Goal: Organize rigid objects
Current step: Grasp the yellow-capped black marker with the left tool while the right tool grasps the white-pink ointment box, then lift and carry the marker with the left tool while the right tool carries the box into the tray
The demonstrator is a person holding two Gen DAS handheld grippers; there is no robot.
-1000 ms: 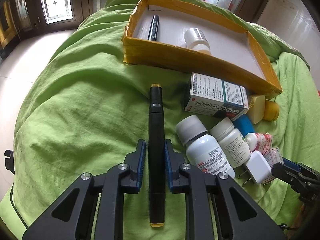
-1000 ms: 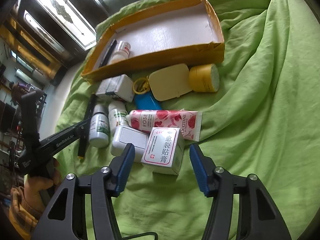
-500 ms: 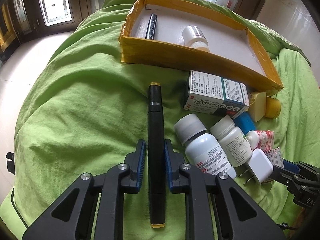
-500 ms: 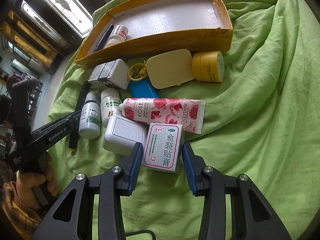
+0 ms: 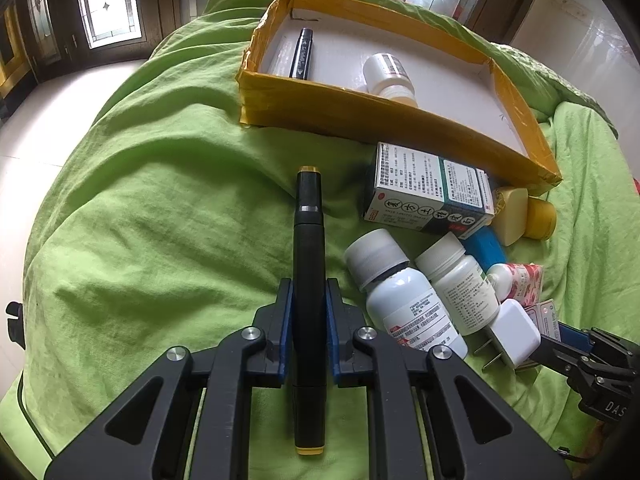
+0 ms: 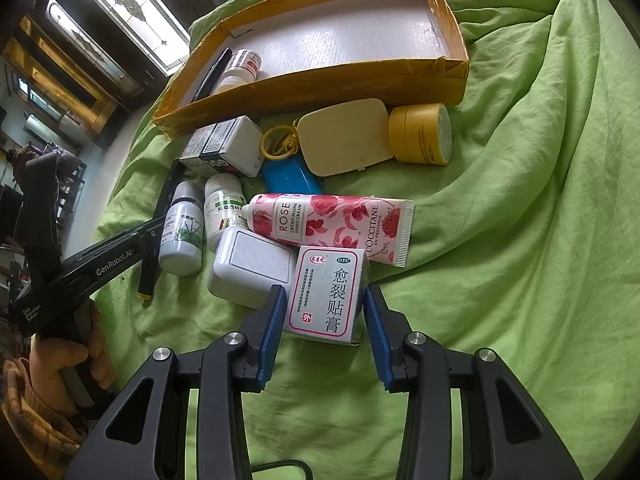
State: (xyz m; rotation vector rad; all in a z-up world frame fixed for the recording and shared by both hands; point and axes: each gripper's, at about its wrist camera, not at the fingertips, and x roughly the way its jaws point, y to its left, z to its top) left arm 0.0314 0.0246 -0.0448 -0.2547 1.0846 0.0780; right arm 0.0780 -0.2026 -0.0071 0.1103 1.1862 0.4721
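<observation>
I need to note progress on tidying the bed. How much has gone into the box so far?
Done: a black pen and a white bottle lie in the box. In hand: the left tool grips a black marker; the right tool has just closed on a pink-edged carton. Left: bottles, cartons, tube, jar and charger on the green sheet.

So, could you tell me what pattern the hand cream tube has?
Pink and red roses on white, clearest in the right wrist view.

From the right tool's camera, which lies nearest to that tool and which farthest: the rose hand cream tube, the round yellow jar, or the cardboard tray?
1. Rose hand cream tube, just beyond the right tool.
2. Round yellow jar, farther back, to the right.
3. Cardboard tray, at the back.
</observation>
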